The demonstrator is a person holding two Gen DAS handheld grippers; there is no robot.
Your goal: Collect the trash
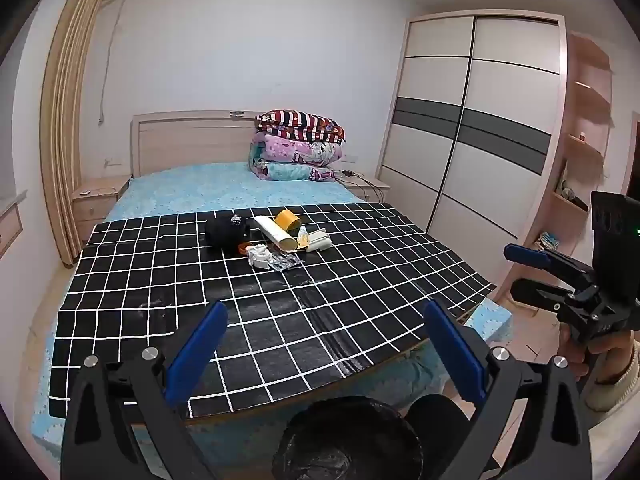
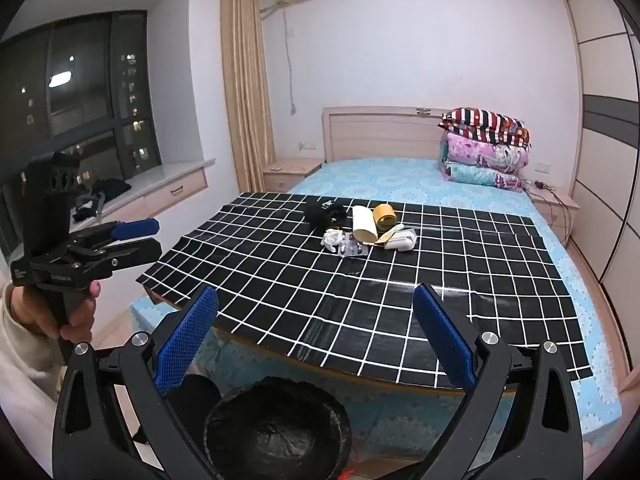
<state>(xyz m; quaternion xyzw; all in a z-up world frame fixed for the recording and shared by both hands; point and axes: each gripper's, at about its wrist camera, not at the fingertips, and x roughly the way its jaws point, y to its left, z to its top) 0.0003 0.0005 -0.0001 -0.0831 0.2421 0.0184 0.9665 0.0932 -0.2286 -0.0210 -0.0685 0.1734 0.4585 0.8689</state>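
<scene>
You face a bed [image 1: 208, 190] with a blue patterned sheet, a wardrobe [image 1: 472, 128] to its right in the left wrist view and a dark window [image 2: 80, 100] to its left in the right wrist view. Over the near half of the bed lies a black board with a white grid [image 1: 248, 320]. Folded quilts [image 1: 298, 148] are stacked at the headboard. Below the board's near edge, at floor level, stands a trash bin lined with a black bag [image 2: 276, 428], just under both your grippers. The trash sits in one cluster toward the far middle of the board: a black bundle [image 1: 226, 232], a cream paper tube [image 1: 276, 232] leaning against a yellow tape roll [image 1: 288, 220], a white box [image 1: 320, 240], crumpled white paper [image 2: 333, 239], and a foil blister pack [image 2: 352, 251]. Your left gripper [image 1: 324, 348] is spread wide with nothing between its blue pads [image 1: 196, 356]. Your right gripper [image 2: 316, 344] is likewise fully spread and empty, well short of the trash.
</scene>
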